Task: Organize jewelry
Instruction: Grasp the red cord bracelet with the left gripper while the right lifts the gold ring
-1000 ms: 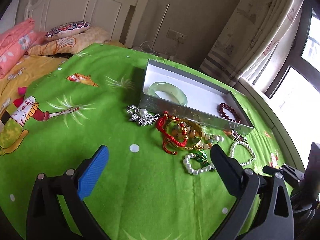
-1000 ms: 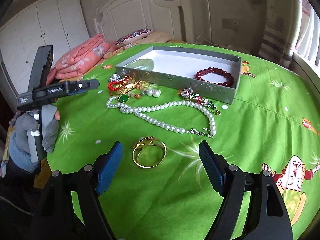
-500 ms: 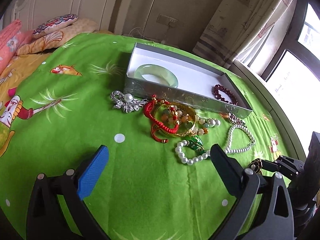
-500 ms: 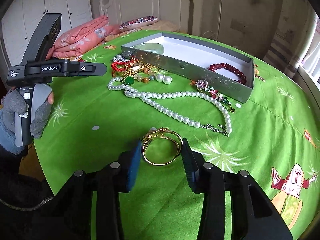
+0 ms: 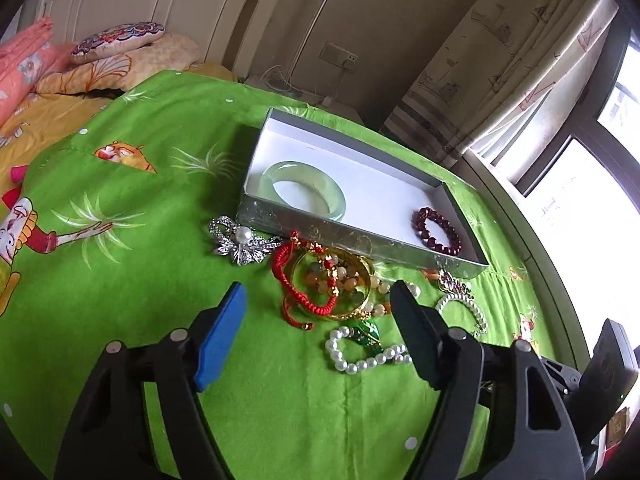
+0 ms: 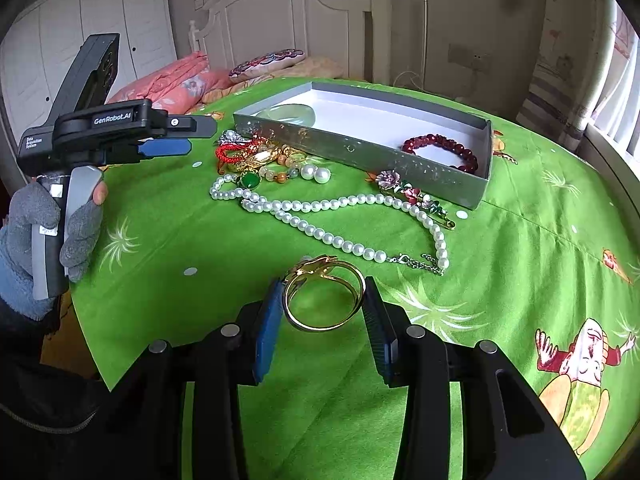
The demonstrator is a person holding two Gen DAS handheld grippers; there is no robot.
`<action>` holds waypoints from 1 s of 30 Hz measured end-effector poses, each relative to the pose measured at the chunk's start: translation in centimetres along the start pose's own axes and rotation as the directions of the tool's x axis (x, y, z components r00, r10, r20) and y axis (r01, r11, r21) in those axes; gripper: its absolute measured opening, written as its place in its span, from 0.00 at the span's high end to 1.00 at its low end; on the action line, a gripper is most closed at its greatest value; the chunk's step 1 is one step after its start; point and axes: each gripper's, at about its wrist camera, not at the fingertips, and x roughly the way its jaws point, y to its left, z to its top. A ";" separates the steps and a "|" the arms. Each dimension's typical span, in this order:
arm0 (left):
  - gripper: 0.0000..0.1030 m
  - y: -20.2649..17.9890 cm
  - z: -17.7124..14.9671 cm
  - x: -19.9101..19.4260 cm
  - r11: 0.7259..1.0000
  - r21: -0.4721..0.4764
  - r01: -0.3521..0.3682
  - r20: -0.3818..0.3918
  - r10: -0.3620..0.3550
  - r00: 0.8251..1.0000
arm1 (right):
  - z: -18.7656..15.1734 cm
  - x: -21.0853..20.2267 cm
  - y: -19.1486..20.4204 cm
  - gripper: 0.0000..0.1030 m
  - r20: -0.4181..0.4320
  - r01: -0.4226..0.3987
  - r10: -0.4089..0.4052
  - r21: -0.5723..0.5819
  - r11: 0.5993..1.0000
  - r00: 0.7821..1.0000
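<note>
My right gripper (image 6: 323,300) is shut on a gold bangle (image 6: 324,298), its pads touching both sides, just over the green cloth. A grey box (image 6: 360,152) holds a jade bangle (image 5: 306,190) and a dark red bead bracelet (image 6: 442,151). In front of the box lie a pearl necklace (image 6: 332,218), a flower brooch (image 6: 412,196) and a pile of red cord, gold and bead bracelets (image 5: 328,284). My left gripper (image 5: 318,300) is open and empty, hovering just short of that pile; it also shows in the right wrist view (image 6: 172,136).
A silver pearl brooch (image 5: 242,240) lies left of the pile. The green cartoon cloth (image 5: 120,220) covers a round table. A bed with pillows (image 6: 264,64) stands behind, curtains (image 5: 500,60) and a window to the right.
My right gripper closed from wide open onto the gold bangle. My left gripper moved closer to the bracelet pile, still open.
</note>
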 end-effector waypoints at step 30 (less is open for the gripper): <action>0.96 -4.6 1.0 -6.6 0.987 0.154 -0.033 0.229 -0.003 0.973 | -0.1 -0.5 0.0 0.61 0.036 0.074 -0.075 0.019 0.997 0.997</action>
